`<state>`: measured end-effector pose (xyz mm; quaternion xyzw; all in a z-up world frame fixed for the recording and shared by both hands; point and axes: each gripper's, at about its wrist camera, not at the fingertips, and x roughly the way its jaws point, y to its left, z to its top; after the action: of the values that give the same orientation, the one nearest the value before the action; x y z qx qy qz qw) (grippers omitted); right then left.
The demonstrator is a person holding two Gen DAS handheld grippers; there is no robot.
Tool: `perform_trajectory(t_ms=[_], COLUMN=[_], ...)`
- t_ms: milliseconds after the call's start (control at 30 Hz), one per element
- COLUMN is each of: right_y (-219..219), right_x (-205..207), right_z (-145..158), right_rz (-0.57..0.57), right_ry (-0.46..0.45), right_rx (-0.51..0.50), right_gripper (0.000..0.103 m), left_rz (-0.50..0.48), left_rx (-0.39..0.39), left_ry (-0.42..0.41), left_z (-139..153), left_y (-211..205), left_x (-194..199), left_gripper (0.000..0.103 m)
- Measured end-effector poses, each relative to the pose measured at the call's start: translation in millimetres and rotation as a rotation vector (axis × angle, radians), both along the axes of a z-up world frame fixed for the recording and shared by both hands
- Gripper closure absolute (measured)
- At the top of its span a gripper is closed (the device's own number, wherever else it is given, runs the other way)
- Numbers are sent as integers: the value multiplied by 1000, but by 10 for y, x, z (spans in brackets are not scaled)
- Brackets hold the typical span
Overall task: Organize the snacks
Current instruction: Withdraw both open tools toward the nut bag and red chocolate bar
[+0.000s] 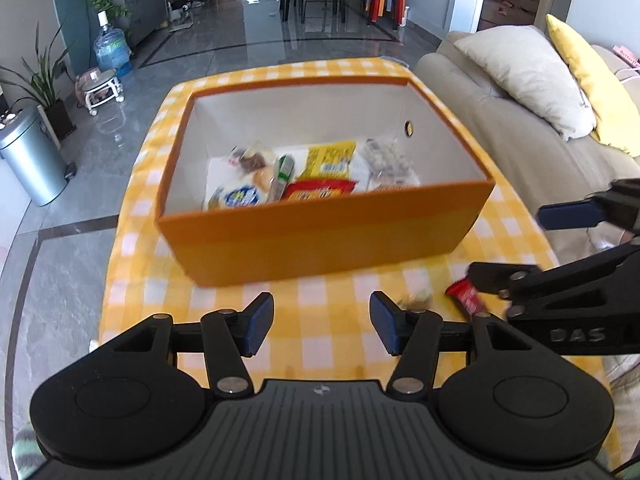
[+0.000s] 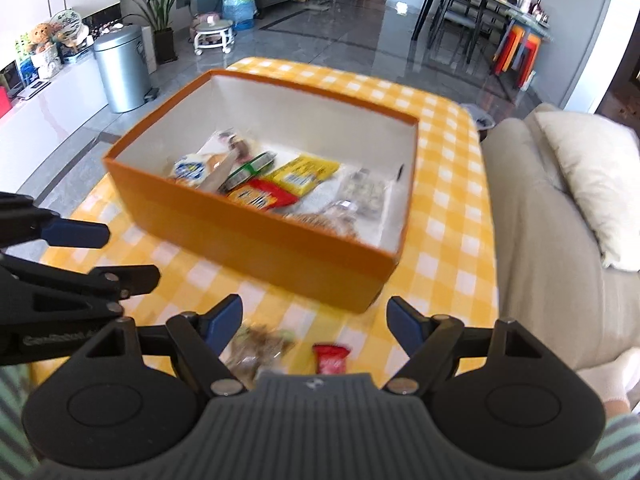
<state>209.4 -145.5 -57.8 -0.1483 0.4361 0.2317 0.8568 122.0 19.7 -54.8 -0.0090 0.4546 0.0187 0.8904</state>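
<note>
Your left tongs [image 1: 322, 326] stand apart with nothing between the blue pads, hanging over bare yellow-checked cloth on the table [image 1: 328, 300], just short of the near wall of the orange box [image 1: 320, 240]. Your right tongs [image 2: 316, 322] are likewise apart and empty, poised above the same cloth near the box's nearer corner. In the left wrist view, the right tongs enter from the right edge, beside the left ones; in the right wrist view, the left tongs enter from the left edge. The box sits on the table with its top open and its white inside showing. In it lie several snacks: a yellow packet [image 1: 330, 158], a red packet [image 1: 320, 190] touching it on the near side, a white-and-blue wrapped item [image 1: 236, 196] at the left, a green-banded stick [image 1: 284, 172] between them, and a clear bag of pale pieces [image 1: 388, 164] toward the right. 2 snacks lie outside the box on the cloth: a small red wrapper [image 2: 330, 358] under your right tongs, and a clear bag of brownish pieces [image 2: 260, 346] just beside the left finger of those tongs. Both frames are slightly blurred, so labels cannot be read. A beige sofa with cushions [image 1: 520, 72] stands to the table's right, and a metal bin [image 2: 120, 68] stands on the floor to its left.
</note>
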Motion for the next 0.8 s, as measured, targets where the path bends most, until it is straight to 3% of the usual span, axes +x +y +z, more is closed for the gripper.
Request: perform_trajectory(t_ms=[200, 500, 633, 800], right_y=[-16, -227, -329, -447], right_x=[-274, -524, -497, -423], right_z=[108, -83, -290, -583], right_rz=[-43, -130, -160, -196], right_ry=[3, -33, 16, 93], right_rx=[-16, -16, -16, -40], right_gripper=[26, 26, 27, 31], left_rz=[33, -13, -39, -99], left_rx=[-17, -47, -50, -77], left_ry=[18, 33, 57, 29], left_z=[-63, -197, -301, -375], left_y=[107, 9, -98, -225], left_x=[-184, -277, -249, -196], left_gripper=[38, 38, 38, 38])
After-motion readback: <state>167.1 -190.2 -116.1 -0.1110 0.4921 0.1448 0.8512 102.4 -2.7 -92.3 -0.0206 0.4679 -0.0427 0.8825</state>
